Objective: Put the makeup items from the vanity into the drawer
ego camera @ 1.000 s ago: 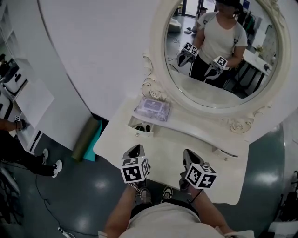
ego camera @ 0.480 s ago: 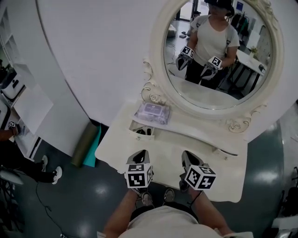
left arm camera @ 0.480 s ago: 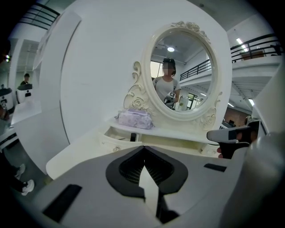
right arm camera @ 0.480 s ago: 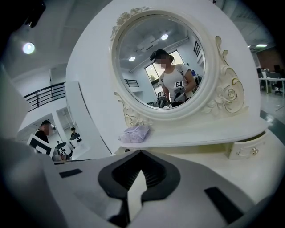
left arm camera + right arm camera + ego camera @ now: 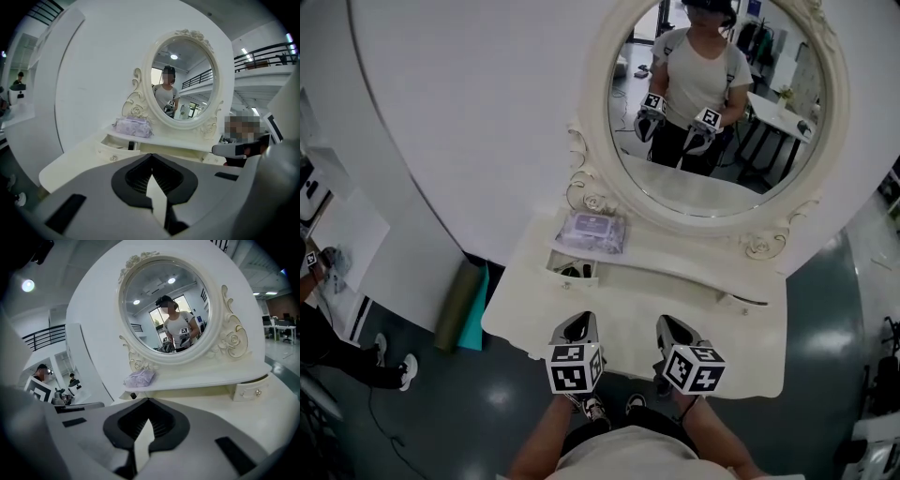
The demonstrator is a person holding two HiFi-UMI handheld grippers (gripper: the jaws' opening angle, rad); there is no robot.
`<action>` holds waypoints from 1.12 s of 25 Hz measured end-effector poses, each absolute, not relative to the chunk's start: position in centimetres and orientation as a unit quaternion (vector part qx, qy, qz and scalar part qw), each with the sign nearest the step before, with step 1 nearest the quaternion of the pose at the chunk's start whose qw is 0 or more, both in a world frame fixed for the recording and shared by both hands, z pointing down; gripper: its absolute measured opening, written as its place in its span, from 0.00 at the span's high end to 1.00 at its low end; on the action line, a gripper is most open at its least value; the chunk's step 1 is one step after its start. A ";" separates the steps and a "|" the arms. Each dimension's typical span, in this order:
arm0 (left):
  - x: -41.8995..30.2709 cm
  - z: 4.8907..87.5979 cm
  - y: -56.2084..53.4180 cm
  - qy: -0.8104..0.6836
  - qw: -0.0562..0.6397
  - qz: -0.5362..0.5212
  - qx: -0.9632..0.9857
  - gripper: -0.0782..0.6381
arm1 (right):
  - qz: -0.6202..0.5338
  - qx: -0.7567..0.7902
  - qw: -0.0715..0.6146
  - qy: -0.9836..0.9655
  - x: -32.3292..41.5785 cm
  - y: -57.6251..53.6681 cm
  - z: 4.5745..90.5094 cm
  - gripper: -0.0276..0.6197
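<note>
A lilac makeup pouch (image 5: 591, 232) lies on the vanity's raised shelf (image 5: 675, 265), left of the oval mirror (image 5: 712, 103); it also shows as the pouch (image 5: 133, 126) and the pouch (image 5: 139, 378). Under it a small left drawer (image 5: 573, 270) stands open with dark items inside, also seen as the drawer (image 5: 115, 149). My left gripper (image 5: 579, 324) and right gripper (image 5: 667, 327) hover side by side over the tabletop's near edge. Both point at the vanity, well short of the pouch. Each is shut and empty, as in the left gripper (image 5: 151, 155) and right gripper (image 5: 148, 400) views.
The white tabletop (image 5: 628, 309) spreads between the grippers and the drawers. A closed right drawer (image 5: 741, 302) has a small knob. A green roll and teal sheet (image 5: 459, 305) lean on the wall at the left. A person (image 5: 328, 328) stands at the far left on the dark floor.
The head view has swung, so the vanity and mirror sit further left and higher. Both grippers have drifted a little over the table's near edge and stay shut.
</note>
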State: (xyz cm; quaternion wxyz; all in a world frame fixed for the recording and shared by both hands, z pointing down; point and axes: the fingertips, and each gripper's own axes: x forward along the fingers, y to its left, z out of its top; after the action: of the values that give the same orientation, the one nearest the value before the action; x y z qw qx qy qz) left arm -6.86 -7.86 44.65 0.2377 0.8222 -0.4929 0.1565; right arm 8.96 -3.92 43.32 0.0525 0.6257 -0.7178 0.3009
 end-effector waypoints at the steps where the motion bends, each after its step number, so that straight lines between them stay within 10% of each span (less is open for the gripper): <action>1: -6.8 44.8 -7.7 -0.495 0.237 0.158 0.821 0.87 | 0.303 0.625 0.054 -0.717 9.2 -3.8 43.5 0.93; 28: -5.0 44.7 -7.6 -0.520 0.247 0.150 0.804 0.88 | 0.288 0.612 0.066 -0.733 11.6 -4.0 43.1 0.93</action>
State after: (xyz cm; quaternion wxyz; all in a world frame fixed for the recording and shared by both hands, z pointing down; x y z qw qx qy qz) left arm -4.96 -7.56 44.74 0.2470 0.8035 -0.5204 0.1501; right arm 11.59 -4.02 43.07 0.0664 0.6124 -0.7331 0.2884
